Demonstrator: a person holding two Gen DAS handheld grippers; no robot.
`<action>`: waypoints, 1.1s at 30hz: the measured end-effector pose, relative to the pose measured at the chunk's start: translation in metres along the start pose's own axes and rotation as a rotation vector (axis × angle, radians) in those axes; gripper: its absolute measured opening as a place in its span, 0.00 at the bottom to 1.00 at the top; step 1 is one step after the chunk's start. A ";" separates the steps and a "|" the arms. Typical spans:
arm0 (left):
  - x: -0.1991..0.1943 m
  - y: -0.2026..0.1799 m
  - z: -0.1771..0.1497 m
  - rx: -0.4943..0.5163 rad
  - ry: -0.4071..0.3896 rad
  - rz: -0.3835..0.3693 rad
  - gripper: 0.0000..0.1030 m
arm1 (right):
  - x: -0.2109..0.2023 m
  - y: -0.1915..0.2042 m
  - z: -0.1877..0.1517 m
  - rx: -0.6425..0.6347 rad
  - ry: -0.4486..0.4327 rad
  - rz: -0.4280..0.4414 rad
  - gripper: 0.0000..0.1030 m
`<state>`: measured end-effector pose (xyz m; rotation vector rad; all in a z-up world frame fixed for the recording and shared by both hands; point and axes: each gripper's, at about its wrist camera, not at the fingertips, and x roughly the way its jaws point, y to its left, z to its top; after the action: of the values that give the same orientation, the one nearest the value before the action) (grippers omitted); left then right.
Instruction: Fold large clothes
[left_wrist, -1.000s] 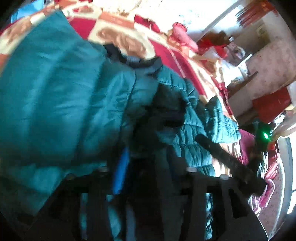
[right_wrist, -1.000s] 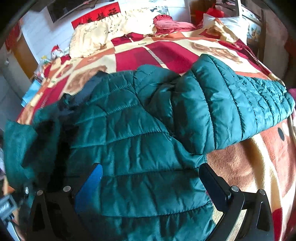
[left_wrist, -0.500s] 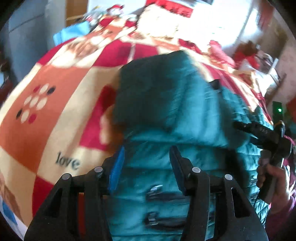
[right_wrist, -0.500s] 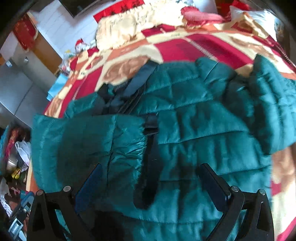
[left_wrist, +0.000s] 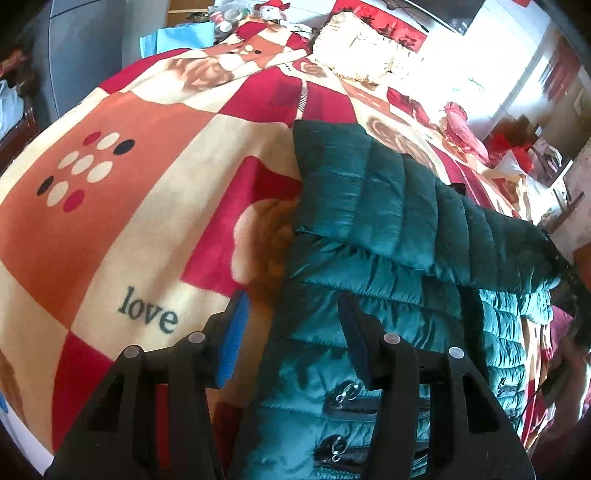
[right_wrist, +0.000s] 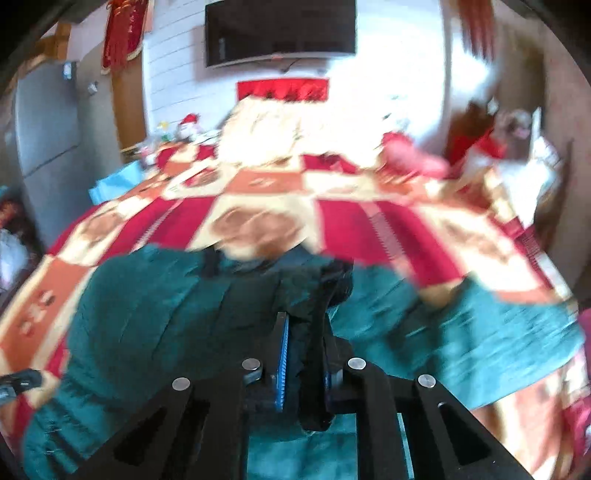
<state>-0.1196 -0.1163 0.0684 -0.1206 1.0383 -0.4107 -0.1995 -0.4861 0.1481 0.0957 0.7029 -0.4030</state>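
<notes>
A teal quilted jacket (left_wrist: 406, 314) lies on a red, orange and cream blanket (left_wrist: 129, 147), one sleeve (left_wrist: 388, 206) folded across its body. My left gripper (left_wrist: 291, 336) is open over the jacket's left edge. Its blue-padded finger (left_wrist: 231, 343) is above the blanket, and the other finger (left_wrist: 354, 332) rests on the fabric. In the blurred right wrist view, my right gripper (right_wrist: 304, 332) has its jaws closing tight on a dark fold of the jacket (right_wrist: 147, 314). The rest of the jacket spreads to both sides below it.
The blanket (right_wrist: 351, 229) covers a wide bed. A cream pillow (left_wrist: 362, 62) and a pink cushion (left_wrist: 461, 125) lie at its far end. A dark screen (right_wrist: 280, 33) hangs on the wall, and a grey cabinet (right_wrist: 48, 129) stands at the left.
The left gripper swung to the jacket's left edge, and the sleeve now lies across the body. The right gripper went from wide open to shut on a fold and rose.
</notes>
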 end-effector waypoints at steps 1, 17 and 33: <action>0.002 -0.002 0.001 0.003 0.002 -0.002 0.48 | -0.001 -0.007 0.004 -0.016 -0.013 -0.055 0.11; 0.021 -0.033 0.013 0.054 0.000 0.007 0.48 | 0.066 -0.088 -0.044 0.389 0.239 0.164 0.82; 0.031 -0.046 0.013 0.085 0.015 0.037 0.48 | 0.061 -0.051 -0.029 0.027 0.120 -0.097 0.06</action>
<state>-0.1068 -0.1716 0.0630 -0.0228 1.0346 -0.4219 -0.1954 -0.5466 0.0895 0.1118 0.8224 -0.5029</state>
